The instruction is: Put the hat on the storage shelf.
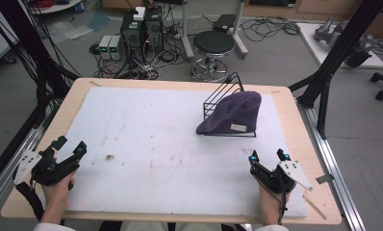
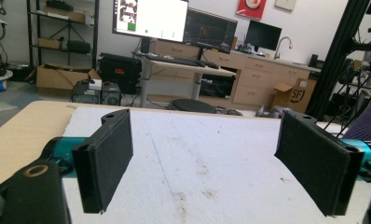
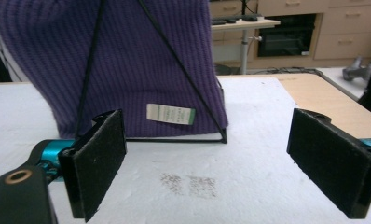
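Table: light wooden table (image 1: 50, 130) covered over most of its top by a white mat (image 1: 146, 144) that carries brown stains and scuffs.
Left gripper: left gripper (image 1: 68, 147) sits at the near left of the mat, held in the person's left hand (image 1: 57, 190); its jaws stand wide apart with nothing between them — released. In the left gripper view the two black pads frame bare mat, the left gripper (image 2: 207, 163) pointing across the table toward the far edge.
Right gripper: right gripper (image 1: 267, 155) rests at the near right of the mat in the person's right hand (image 1: 269, 204), jaws also spread and empty. In the right gripper view the right gripper (image 3: 207, 163) faces the hat, well short of it.
Hat: purple knit hat (image 1: 233, 113) lies draped over a black wire rack (image 1: 223, 91) at the far right part of the mat, a small white label (image 1: 238, 127) on its near edge. From the right gripper view the purple knit hat (image 3: 141, 60) hangs behind two slanted black wires of the rack, and the label (image 3: 169, 114) shows white with a green end.
Rack: its upright wire dividers rise to the left of the hat; the base frame lies flat on the mat.
Beyond the table: round black stool (image 1: 213, 45), computer towers (image 1: 141, 29) and loose cables on the grey floor.
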The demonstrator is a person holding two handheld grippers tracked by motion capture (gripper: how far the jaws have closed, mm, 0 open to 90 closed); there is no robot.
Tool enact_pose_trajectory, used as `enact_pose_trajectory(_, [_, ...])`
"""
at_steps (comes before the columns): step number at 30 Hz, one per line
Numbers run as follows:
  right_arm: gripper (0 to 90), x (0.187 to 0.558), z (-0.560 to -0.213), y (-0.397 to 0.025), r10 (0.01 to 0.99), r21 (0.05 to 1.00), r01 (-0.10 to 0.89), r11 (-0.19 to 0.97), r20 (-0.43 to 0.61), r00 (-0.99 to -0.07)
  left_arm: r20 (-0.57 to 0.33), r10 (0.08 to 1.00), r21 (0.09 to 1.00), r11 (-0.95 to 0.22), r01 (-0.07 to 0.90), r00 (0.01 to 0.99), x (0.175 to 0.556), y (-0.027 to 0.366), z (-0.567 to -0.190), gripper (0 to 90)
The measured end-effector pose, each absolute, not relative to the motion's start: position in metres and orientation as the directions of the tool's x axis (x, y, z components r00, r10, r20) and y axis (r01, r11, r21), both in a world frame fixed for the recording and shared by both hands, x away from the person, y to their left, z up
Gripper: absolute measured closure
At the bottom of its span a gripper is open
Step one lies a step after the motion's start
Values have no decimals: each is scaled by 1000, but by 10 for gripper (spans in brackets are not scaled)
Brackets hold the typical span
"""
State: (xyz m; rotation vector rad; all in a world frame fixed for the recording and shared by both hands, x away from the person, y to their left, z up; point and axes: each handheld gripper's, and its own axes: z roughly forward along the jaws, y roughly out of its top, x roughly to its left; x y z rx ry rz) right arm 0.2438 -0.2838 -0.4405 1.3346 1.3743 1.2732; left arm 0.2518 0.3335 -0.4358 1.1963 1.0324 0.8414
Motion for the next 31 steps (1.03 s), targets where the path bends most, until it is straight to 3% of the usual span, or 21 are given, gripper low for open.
enact_pose_trajectory(15, [109,247,-443,-286,985,982,168,-89,112,-131,-234,917,971,240,21,322,253,336,-436,181])
enact_pose_trajectory(31, [110,244,-441,-286,987,985,150,-81,100,-123,-223,920,974,227,24,322,255,335,-437,182])
